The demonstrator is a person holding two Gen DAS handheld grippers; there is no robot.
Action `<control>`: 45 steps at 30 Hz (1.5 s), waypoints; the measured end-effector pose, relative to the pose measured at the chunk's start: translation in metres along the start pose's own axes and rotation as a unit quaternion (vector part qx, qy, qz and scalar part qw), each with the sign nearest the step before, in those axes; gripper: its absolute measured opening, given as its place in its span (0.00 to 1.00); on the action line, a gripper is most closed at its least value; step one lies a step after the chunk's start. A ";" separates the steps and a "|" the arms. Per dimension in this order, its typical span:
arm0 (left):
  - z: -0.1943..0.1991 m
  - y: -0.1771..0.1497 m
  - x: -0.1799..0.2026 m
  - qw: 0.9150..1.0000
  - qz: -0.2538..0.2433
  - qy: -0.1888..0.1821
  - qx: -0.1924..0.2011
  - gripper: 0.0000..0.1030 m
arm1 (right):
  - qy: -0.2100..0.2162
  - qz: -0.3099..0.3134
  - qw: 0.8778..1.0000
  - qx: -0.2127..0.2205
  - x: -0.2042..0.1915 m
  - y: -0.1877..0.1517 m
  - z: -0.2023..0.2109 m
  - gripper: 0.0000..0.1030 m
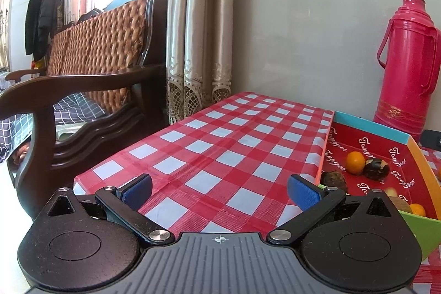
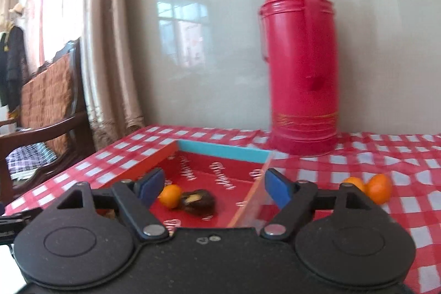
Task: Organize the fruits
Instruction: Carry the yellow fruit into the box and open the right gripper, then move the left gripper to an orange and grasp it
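Observation:
A red box [image 1: 383, 148] with coloured rims lies on the checked table. In it are a small orange fruit [image 1: 355, 162], a dark brown fruit [image 1: 377, 169], another dark one [image 1: 335, 179] and an orange one [image 1: 417, 210] near the front wall. My left gripper [image 1: 219, 193] is open and empty over the tablecloth, left of the box. My right gripper [image 2: 213, 188] is open and empty above the box [image 2: 220, 150], over an orange fruit [image 2: 171, 195] and a dark fruit [image 2: 199, 201]. Two orange fruits [image 2: 379, 188] lie on the cloth right of the box.
A tall pink thermos [image 2: 301, 59] stands behind the box near the wall; it also shows in the left wrist view [image 1: 406, 62]. A dark wooden sofa [image 1: 91, 90] stands at the table's left edge. Curtains [image 1: 198, 26] hang behind.

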State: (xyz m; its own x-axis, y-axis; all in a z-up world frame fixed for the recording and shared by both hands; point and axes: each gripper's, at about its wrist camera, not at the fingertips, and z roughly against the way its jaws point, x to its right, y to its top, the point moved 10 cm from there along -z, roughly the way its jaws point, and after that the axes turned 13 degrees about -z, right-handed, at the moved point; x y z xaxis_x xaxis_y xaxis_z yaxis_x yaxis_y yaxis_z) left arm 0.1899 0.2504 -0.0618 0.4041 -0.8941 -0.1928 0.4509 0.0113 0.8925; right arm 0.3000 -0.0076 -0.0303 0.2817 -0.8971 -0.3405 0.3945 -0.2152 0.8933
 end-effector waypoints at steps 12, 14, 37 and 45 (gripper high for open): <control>0.008 0.011 0.029 0.999 0.000 -0.032 0.016 1.00 | -0.053 -0.071 0.996 0.032 0.073 0.020 0.020 0.71; 0.011 0.018 0.045 0.999 -0.006 -0.045 0.023 1.00 | -0.061 -0.074 0.995 0.035 0.085 0.022 0.024 0.71; 0.045 0.061 0.271 0.975 -0.100 -0.187 0.070 1.00 | -0.162 -0.105 0.980 0.054 0.231 0.036 0.085 0.71; 0.029 0.064 0.332 0.967 -0.122 -0.219 0.052 0.99 | -0.182 -0.122 0.974 0.049 0.264 0.037 0.084 0.71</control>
State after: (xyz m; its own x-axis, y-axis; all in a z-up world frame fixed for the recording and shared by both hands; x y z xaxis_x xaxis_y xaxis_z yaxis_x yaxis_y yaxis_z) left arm 0.3299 -0.0587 -0.0566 -0.0903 -0.9684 -0.2323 0.3981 -0.2489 0.8830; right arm 0.3153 -0.2847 -0.0622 -0.1463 -0.8883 -0.4353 0.3199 -0.4589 0.8289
